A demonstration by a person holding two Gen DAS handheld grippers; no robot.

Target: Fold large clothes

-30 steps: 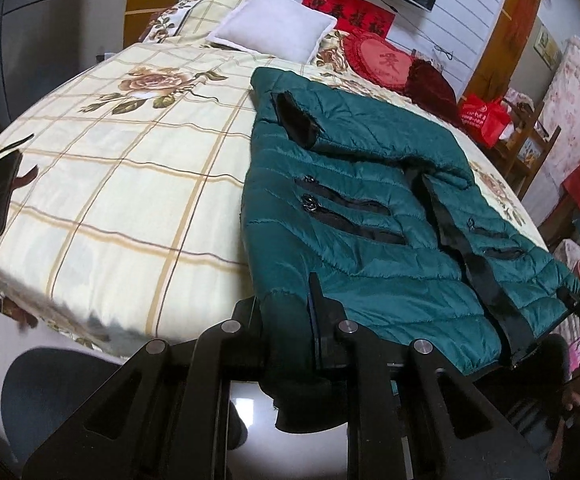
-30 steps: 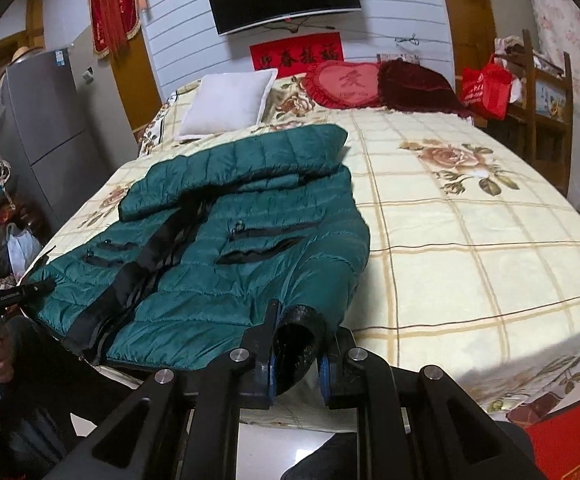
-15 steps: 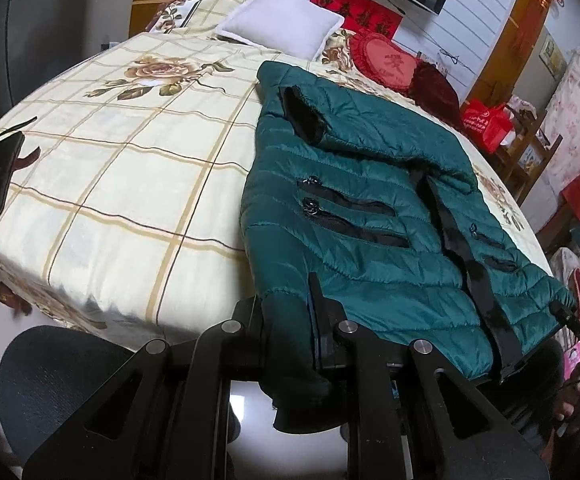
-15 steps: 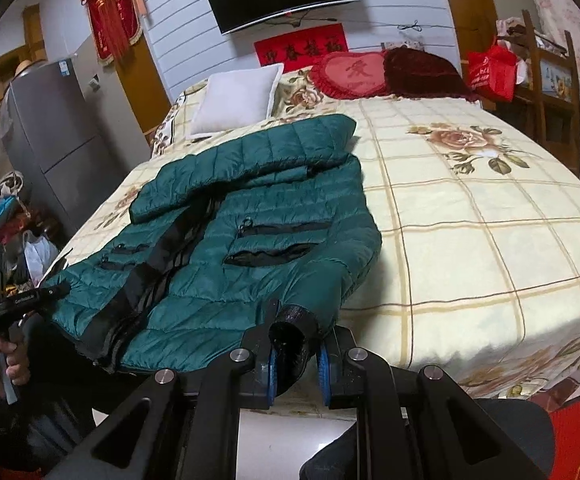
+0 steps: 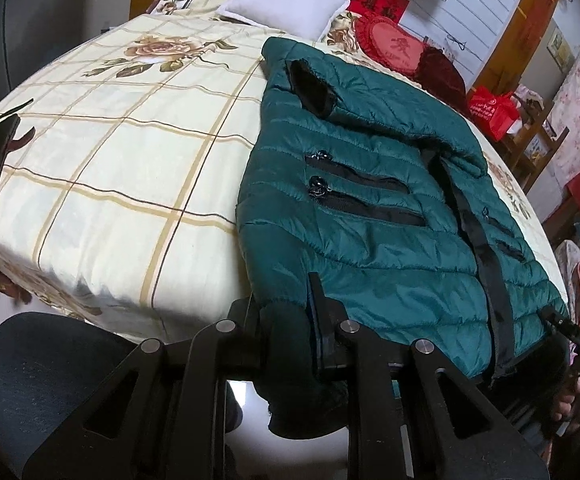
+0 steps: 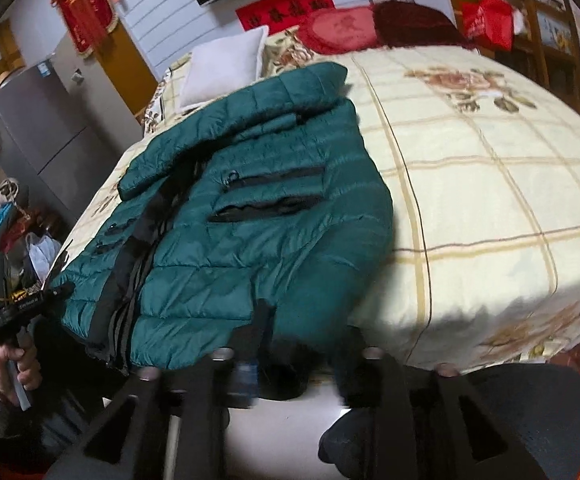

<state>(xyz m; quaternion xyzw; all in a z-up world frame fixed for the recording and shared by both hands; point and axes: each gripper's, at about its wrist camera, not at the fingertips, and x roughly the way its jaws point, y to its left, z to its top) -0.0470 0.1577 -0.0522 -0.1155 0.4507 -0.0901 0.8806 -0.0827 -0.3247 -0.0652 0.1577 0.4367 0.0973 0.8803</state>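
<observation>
A dark green puffer jacket lies front up on the bed, collar toward the pillows, hem and sleeves at the near edge. In the left wrist view my left gripper still pinches one green sleeve that hangs over the bed edge; its jaws are opening slightly. In the right wrist view my right gripper is blurred and its jaws are opening wide. The other sleeve's dark cuff sits loose between the fingers, and the pads do not press on it.
The bed has a cream checked floral cover, a white pillow and red cushions at its head. A dark round seat stands below the near edge. A grey fridge stands left, with red bags and a wooden shelf right.
The right gripper's jaws have spread apart and let go of the cuff, and that gripper has sunk and rolled. The left gripper has hardly moved and still holds its sleeve.
</observation>
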